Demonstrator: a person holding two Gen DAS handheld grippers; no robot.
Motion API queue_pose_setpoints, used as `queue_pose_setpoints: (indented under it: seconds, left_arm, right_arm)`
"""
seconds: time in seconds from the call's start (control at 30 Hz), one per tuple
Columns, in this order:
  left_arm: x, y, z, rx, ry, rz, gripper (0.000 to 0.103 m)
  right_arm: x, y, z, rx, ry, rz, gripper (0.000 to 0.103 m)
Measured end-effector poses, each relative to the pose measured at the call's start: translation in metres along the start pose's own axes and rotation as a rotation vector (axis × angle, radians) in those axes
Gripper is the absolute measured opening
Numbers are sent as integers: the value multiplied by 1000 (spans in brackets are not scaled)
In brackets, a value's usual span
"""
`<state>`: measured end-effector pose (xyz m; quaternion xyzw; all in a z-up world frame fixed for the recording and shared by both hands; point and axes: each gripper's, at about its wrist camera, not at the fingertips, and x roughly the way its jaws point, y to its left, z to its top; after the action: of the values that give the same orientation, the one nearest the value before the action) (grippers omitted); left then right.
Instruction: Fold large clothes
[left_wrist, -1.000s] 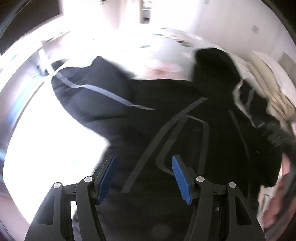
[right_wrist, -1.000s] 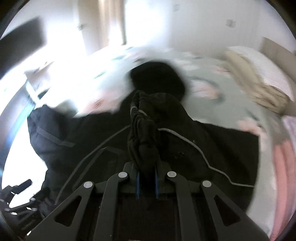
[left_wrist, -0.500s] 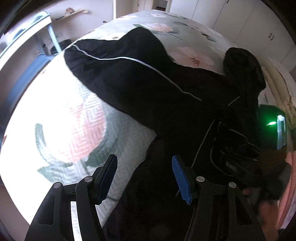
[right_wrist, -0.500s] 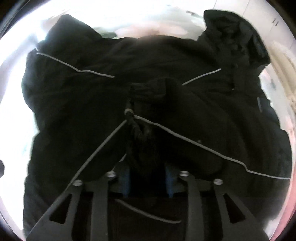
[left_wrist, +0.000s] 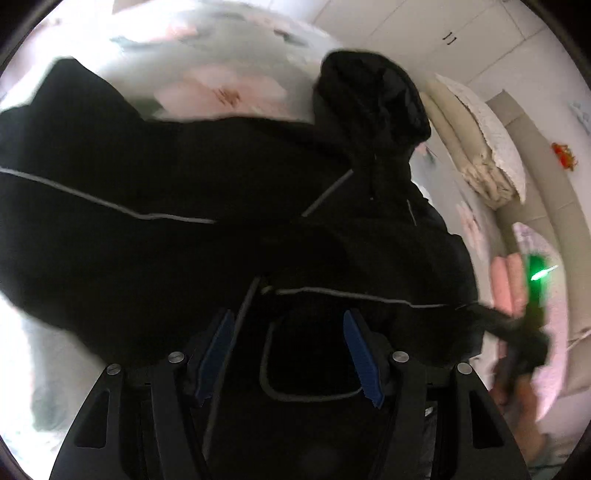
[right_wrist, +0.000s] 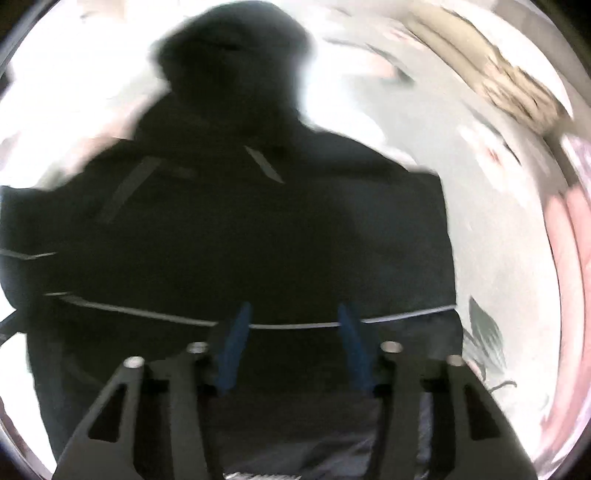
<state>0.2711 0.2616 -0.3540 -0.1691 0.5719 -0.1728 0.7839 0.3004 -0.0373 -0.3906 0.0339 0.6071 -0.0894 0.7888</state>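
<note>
Left wrist view: black jacket fills the middle, on the bed. Left gripper and right gripper both gape, holding nothing. Sleeves look folded in; next, grab the bottom edge.

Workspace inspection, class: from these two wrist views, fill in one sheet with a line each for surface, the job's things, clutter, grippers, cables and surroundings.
Surface: bed with a floral quilt, pale with pink blooms.
Job's things: black hooded jacket with thin grey piping, spread on the quilt, hood at the far end.
Clutter: folded beige bedding and a pink pillow at the right edge.
Grippers: left gripper open above the jacket, nothing pinched; right gripper open, no cloth between its blue pads.
Cables: nothing seen.
Surroundings: white cupboard doors beyond the bed; both views blurred.
</note>
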Motion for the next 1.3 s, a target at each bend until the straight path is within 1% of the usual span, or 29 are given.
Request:
queue_pose_setpoints:
  seconds: [0.03, 0.07, 0.1, 0.13, 0.2, 0.3, 0.33, 0.37, 0.4, 0.43, 0.47, 0.53, 0.57, 0.67, 0.7, 0.73, 0.77, 0.83, 0.87, 0.93, 1.0, 1.03, 1.07, 1.13, 1.17, 1.2, 1.23, 1.27, 1.3]
  left_arm:
    - [8, 2, 4, -14, 10, -14, 64]
    - [16, 6, 7, -30, 24, -17, 64]
    - [23, 8, 10, -39, 39, 1, 64]
    - [27, 9, 11, -37, 45, 5, 64]
    - [38, 10, 13, -31, 81, -12, 63]
    - [47, 9, 16, -37, 93, -52, 63]
    - [50, 9, 19, -44, 88, -87, 62]
    - [51, 9, 20, -56, 88, -121, 42]
    - [54, 8, 25, -63, 92, -131, 34]
    - [54, 6, 26, -62, 87, -115, 24]
    - [51, 3, 29, -50, 78, -94, 20]
    - [35, 1, 35, -59, 40, -125, 18]
    - [20, -1, 41, -57, 1, -142, 18]
    - [-16, 0, 61, -49, -97, -121, 18]
    - [-23, 5, 65, -57, -115, -115, 18]
    - [-28, 14, 70, -66, -126, -94, 18]
    - [-26, 20, 72, -67, -116, -75, 19]
    - [-9, 36, 69, -65, -30, -39, 22]
    - [7, 43, 64, -60, 35, 21, 25]
    - [31, 48, 48, -23, 96, 130, 27]
    - [34, 48, 40, -8, 72, 130, 29]
    - [32, 46, 39, -6, 56, 131, 30]
    - [29, 43, 38, -1, 42, 136, 32]
    - [23, 42, 37, 2, 27, 153, 36]
    - [13, 41, 36, 4, 8, 182, 42]
    - [3, 40, 35, 11, -17, 220, 42]
    - [-11, 35, 33, 28, -66, 292, 45]
    - [-29, 32, 33, 54, -118, 366, 54]
    - [-38, 27, 35, 65, -146, 391, 59]
  right_arm:
    - [25, 4, 3, 1, 60, 23, 51]
    - [34, 5, 3, 12, 56, 34, 51]
    - [32, 6, 3, 19, 29, 31, 51]
    - [30, 10, 5, 10, 37, 13, 51]
    - [28, 12, 6, 11, 38, 7, 51]
    - [23, 6, 1, 14, 22, 31, 52]
    - [19, 5, -1, 10, 22, 35, 52]
    - [13, 3, -3, 8, 25, 42, 52]
    - [10, 2, -4, 11, 24, 53, 53]
    - [3, -5, -6, 17, 22, 78, 53]
    - [-5, -16, -9, 25, 20, 113, 53]
    - [-21, -25, -9, 51, 13, 170, 53]
    - [-33, -29, -10, 63, -1, 195, 53]
    - [-61, -38, -11, 67, -57, 236, 56]
    - [-71, -39, -11, 63, -83, 238, 60]
    - [-78, -38, -9, 60, -104, 229, 66]
    - [-83, -38, -8, 59, -121, 214, 68]
    - [-78, -37, -7, 64, -126, 166, 70]
    - [-68, -40, -7, 74, -103, 134, 70]
    - [-40, -41, -2, 97, -28, 64, 70]
    - [-2, -37, 0, 110, 79, 23, 69]
    - [7, -42, 2, 115, 84, 36, 73]
    - [7, -41, 2, 113, 58, 42, 76]
    - [3, -35, 5, 83, 74, 16, 77]
    - [-1, -34, 7, 71, 84, 18, 77]
    - [-6, -33, 9, 68, 90, 26, 75]
    - [-16, -34, 12, 69, 78, 35, 72]
    - [-31, -35, 16, 66, 35, 41, 72]
    - [-45, -33, 21, 54, -9, 29, 72]
